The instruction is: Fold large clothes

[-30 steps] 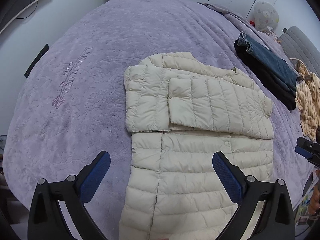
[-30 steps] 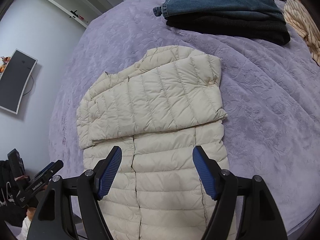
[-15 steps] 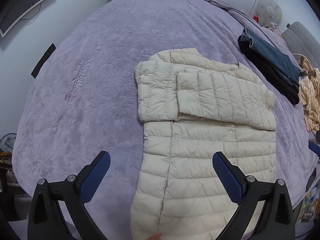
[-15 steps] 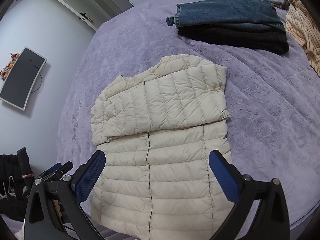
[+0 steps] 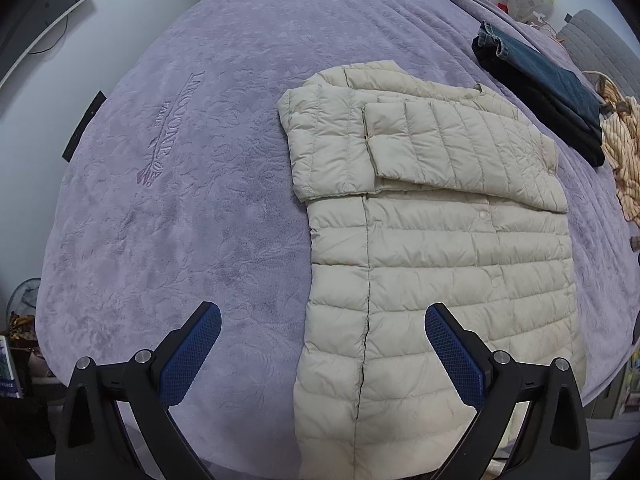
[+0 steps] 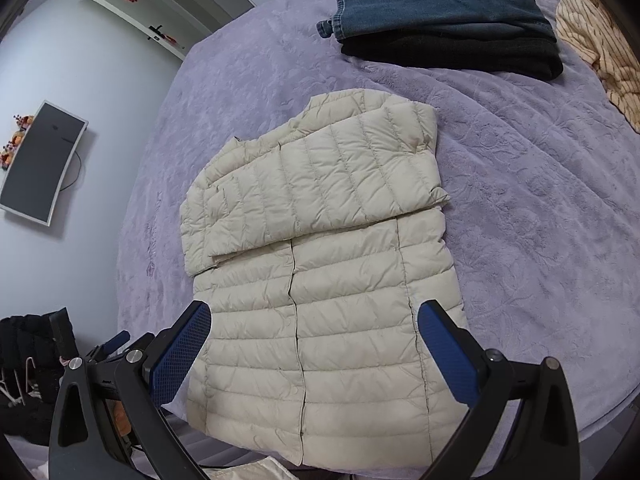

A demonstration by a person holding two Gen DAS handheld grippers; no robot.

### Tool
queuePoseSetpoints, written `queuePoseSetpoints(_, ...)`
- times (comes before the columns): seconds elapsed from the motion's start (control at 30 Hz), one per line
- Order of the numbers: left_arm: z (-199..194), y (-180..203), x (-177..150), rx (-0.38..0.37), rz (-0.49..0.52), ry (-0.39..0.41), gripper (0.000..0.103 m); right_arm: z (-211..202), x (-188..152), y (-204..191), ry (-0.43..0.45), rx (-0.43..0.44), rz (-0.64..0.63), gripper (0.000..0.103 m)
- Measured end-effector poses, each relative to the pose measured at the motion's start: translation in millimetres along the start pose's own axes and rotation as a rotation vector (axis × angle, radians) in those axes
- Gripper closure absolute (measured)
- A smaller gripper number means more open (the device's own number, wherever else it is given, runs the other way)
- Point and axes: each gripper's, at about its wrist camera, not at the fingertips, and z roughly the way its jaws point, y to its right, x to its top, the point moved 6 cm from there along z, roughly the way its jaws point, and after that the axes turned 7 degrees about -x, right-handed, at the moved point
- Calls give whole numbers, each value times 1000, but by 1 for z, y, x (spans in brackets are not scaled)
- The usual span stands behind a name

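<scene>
- Purple bedspread (image 5: pixel 168 208): the ground for everything here; its embossed lettering lies well to one side of the jacket.
- Cream quilted jacket (image 5: pixel 432 256): lies flat on the bedspread, front up, both sleeves already folded across the chest. This is the landmark for all that follows.
- Long axis of the jacket: runs from the collar, at the far end, to the hem, at the near edge of the bed. The hem points toward both grippers; the collar points away from them.
- Stack of folded jeans (image 6: pixel 436 4) on a black garment: beyond the jacket's collar and apart from it, with a striped cloth (image 6: pixel 592 52) beside the stack.
- Left gripper (image 5: pixel 322 344): hangs over the hem's left corner, fingers wide apart and empty; one pad is over bare bedspread, the other over the jacket.
- Right gripper (image 6: pixel 314 340): hangs over the hem's right part; its jaws have just been opening, now stand fully apart, with nothing clamped between them.
- Judgement: both hands are about equally near the hem, so the likely next step is seizing the hem corners and carrying them along the axis toward the collar.
</scene>
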Motion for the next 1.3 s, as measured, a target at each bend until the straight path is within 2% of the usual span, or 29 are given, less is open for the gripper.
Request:
queuePoseSetpoints(0.13,6,-6,-18,-43,-2,-41,1,2,-9,7,-36,3,0,0)
queuePoseSetpoints(0.3,29,-23,-50,-93,-43,-140,1,14,-31,28,-96,-8,7,0)
queuePoseSetpoints(0.5,60,-38,-90,-177,-135,-253,1,45,-70,84,-216,-48,125,0)
queuePoseSetpoints(0.7,89,-32,-128,-281,-148,-359,1,68,-116,149,-313,-91,281,0)
queuePoseSetpoints(0.77,94,-29,-134,-296,-149,-365,1,74,-130,163,-338,-69,341,0)
queuePoseSetpoints(0.9,93,-20,-134,-365,-182,-366,1,88,-151,171,-367,44,453,0)
queuePoseSetpoints(1.07,88,-2,-135,-436,-159,-388,1,98,-163,155,-378,172,496,0)
queuePoseSetpoints(1.2,91,9,-137,-429,-145,-400,1,98,-159,143,-354,260,538,0)
queuePoseSetpoints(1.23,91,10,-134,-424,-150,-399,5,98,-158,140,-346,286,551,0)
queuePoseSetpoints(1.27,91,9,-132,-415,-157,-397,14,99,-155,135,-339,306,561,0)
queuePoseSetpoints(1.3,91,5,-130,-403,-163,-399,17,98,-155,132,-334,323,566,0)
